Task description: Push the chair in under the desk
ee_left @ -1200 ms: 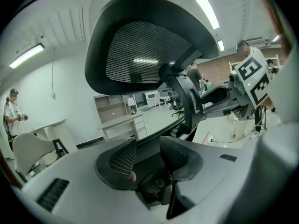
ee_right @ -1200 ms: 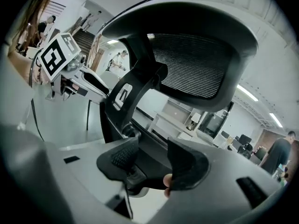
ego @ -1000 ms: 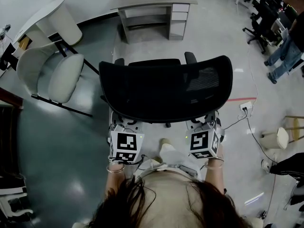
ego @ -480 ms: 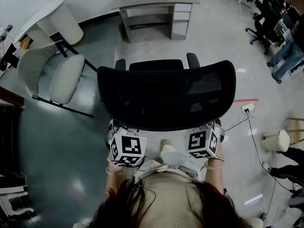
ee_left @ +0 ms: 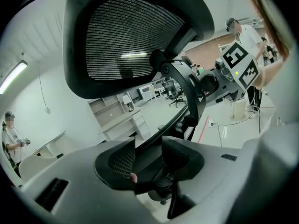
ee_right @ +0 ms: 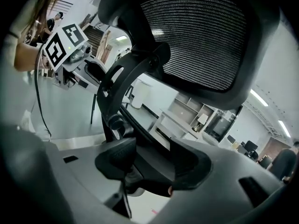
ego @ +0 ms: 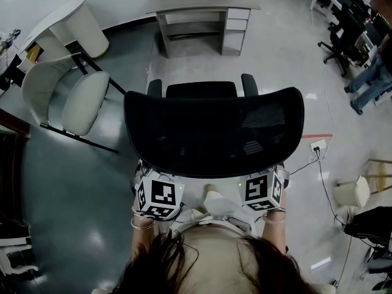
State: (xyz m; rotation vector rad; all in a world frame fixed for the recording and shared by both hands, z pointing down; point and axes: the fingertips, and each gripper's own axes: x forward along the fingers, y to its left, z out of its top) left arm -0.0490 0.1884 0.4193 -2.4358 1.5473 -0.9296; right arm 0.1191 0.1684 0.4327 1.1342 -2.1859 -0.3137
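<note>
**Black mesh chair back lies crosswise before both grippers, desk far beyond**

The black mesh-backed office chair (ego: 214, 127) stands directly ahead of the two grippers. Its back is turned to them, and its seat and armrests are on the far side. The wide backrest runs crosswise to the way the grippers point. It reaches from just outside the left gripper (ee_left: 148, 158) to just outside the right gripper (ee_right: 153, 162). Each gripper sits under one lower corner of the backrest, so neither is the nearer one.

Both pairs of jaws have just been opening and stand wide apart. In each gripper view the dark curved lower rim of the chair's back frame passes through the gap. The pads look clear of it, so nothing is clamped.

The grey desk with a drawer stack (ego: 202, 2) lies straight on past the chair and well apart from it, with bare floor between. Its open knee space sits on the left gripper's side of the drawers. That space appears to be a little to that side of the chair's midline.

The push looks barely begun. It should run away from the grippers along the chair's front-to-back line. Even pressure at both corners should keep the chair from swinging round, and a slight steer toward the left gripper's side is probably needed.
</note>
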